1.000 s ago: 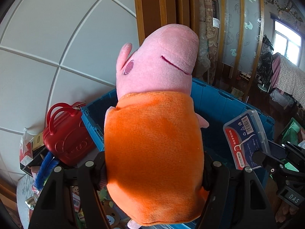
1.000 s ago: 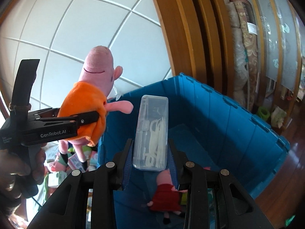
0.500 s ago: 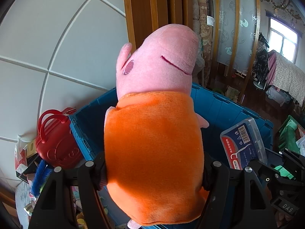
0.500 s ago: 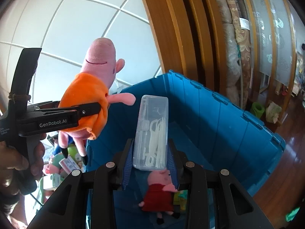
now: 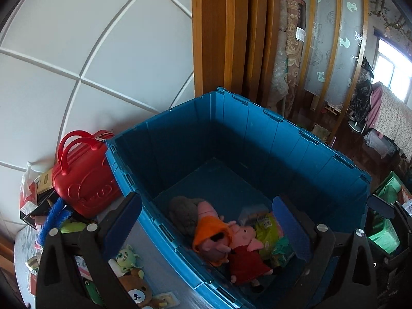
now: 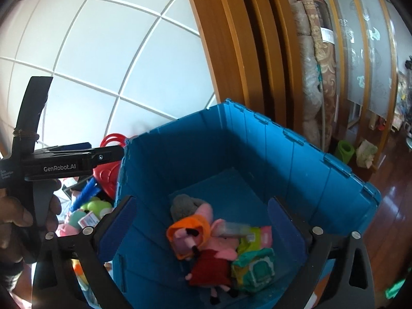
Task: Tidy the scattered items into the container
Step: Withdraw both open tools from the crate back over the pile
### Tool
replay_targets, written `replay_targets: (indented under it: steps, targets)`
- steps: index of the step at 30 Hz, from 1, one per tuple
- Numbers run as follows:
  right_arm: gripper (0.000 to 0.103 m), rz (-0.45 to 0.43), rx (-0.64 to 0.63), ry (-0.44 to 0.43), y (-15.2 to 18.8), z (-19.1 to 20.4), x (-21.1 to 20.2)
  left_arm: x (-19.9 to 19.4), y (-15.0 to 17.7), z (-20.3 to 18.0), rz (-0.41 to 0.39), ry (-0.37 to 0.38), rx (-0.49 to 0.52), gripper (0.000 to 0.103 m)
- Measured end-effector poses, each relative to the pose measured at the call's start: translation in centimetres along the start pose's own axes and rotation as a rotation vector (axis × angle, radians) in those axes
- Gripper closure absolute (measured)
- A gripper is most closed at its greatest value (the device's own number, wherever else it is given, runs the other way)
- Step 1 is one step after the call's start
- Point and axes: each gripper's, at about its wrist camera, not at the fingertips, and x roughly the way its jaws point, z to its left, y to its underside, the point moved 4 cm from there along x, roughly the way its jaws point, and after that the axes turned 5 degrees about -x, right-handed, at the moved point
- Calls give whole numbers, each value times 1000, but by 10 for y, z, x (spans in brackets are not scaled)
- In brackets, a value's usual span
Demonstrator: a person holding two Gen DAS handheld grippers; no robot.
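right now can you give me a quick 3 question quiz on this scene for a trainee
1. True or false: the left claw is shut on the orange-shirted pig toy.
2. Which thing stands outside the blue bin, against its left wall? A. red case B. green pouch C. grey plush
3. Fill in: the pig toy in the red dress lies ____ the bin.

Key:
1. False: both the left claw and the right claw are open and empty, and the toy lies in the bin.
2. A, the red case.
3. Inside, on the floor of the bin.
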Motion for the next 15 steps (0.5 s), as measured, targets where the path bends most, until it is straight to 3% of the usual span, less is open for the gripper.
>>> replay_targets:
  steps: [15]
  targets:
    - [0,18,-101,-81,12,79,-12,-51,60,74,8,-183,-39,0]
